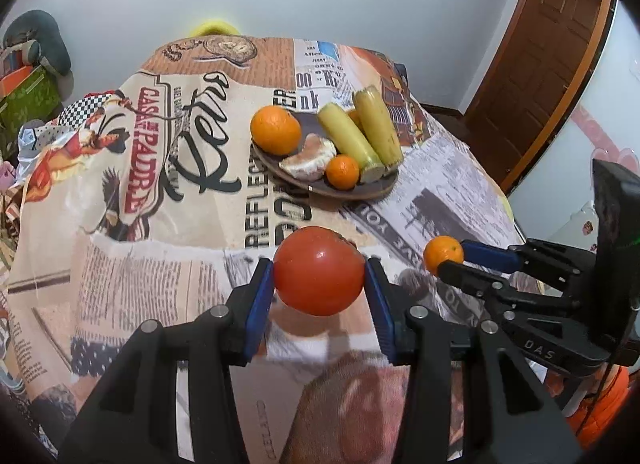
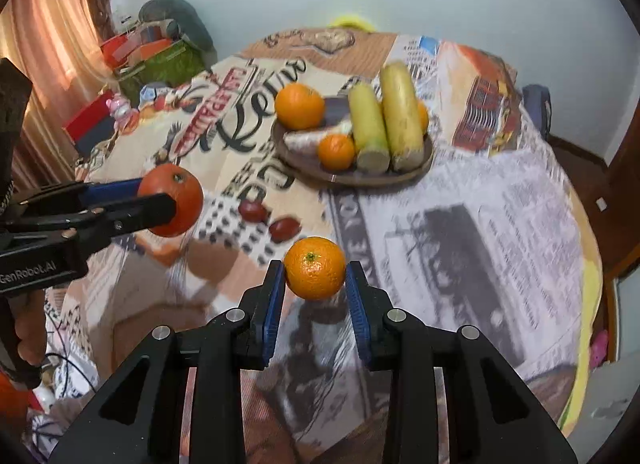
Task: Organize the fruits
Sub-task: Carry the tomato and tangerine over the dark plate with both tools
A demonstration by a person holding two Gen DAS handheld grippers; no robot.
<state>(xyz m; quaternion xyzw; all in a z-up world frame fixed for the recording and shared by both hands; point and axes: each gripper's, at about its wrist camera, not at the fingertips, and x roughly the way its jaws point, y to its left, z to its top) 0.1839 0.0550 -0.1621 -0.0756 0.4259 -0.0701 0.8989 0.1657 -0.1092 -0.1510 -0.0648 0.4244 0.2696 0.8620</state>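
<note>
My left gripper (image 1: 319, 278) pinches a red tomato (image 1: 319, 271) above the tablecloth (image 1: 160, 264). My right gripper (image 2: 315, 276) clamps a small orange (image 2: 315, 268), also lifted. The plate (image 1: 340, 190) beyond holds two oranges, peeled segments and two yellow-green cobs.

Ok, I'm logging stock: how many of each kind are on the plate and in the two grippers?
Whole oranges: 4
Peeled orange: 1
Yellow-green stalks: 2
Red round fruit: 1
Total: 8
</note>
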